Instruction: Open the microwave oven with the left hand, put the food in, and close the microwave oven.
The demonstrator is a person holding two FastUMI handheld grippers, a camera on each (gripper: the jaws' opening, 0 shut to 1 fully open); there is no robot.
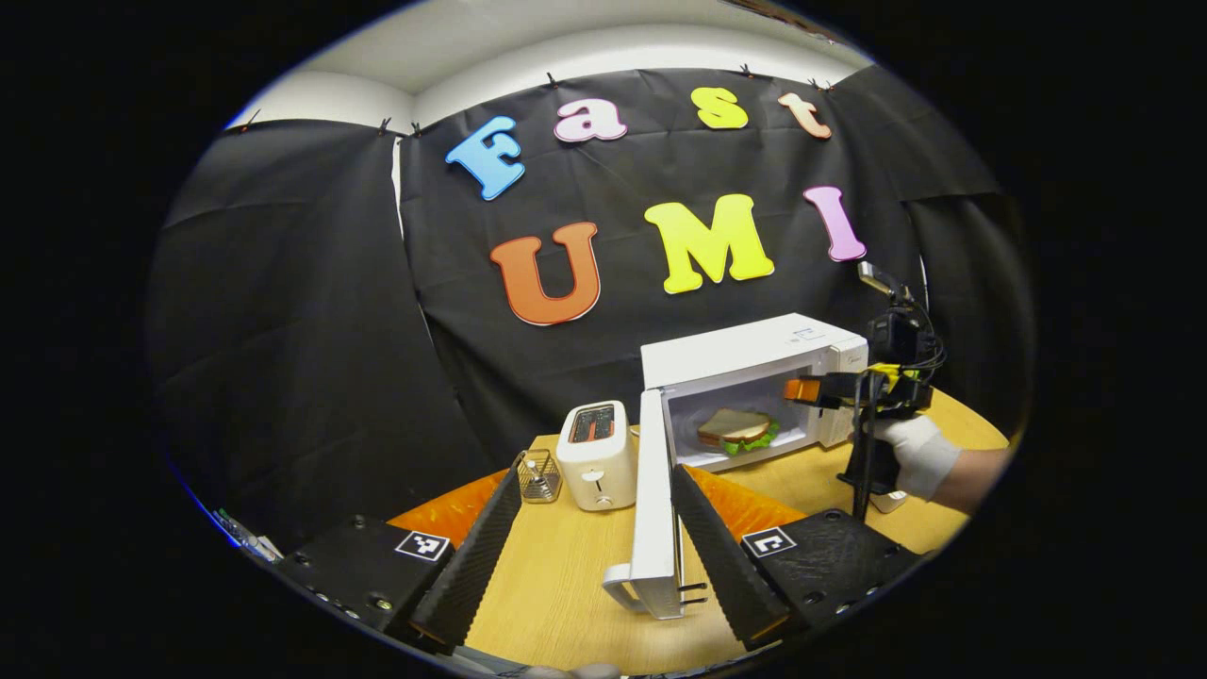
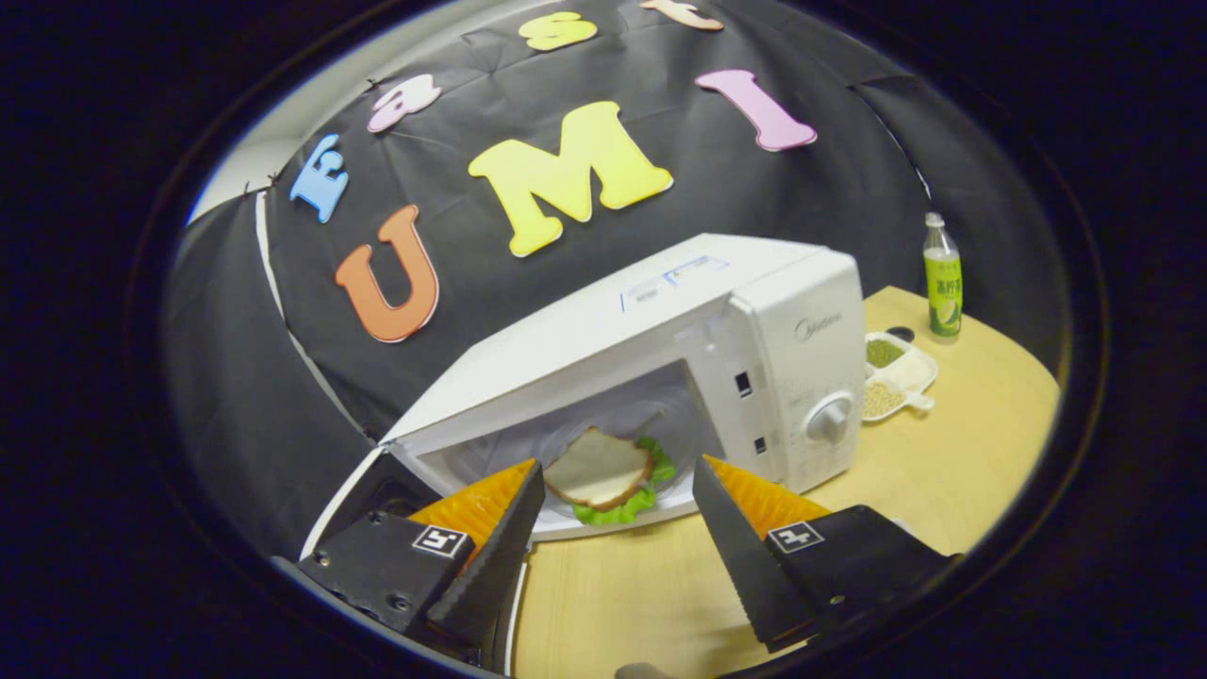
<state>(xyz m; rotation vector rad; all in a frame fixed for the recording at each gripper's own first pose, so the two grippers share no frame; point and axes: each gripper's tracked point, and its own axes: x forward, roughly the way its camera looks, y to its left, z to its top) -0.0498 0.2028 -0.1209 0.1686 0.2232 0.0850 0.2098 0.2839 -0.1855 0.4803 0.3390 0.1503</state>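
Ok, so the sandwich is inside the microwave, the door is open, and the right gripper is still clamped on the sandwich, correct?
Not quite. The sandwich does lie inside the microwave and the door stands open, but the right gripper is not clamped on it: in the right gripper view its fingers are spread apart in front of the opening, with the sandwich beyond them, untouched.

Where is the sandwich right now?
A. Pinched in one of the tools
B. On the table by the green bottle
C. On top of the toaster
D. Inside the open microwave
D: the sandwich lies inside the microwave, whose door stands open, and the right tool in front of it is open and holds nothing.
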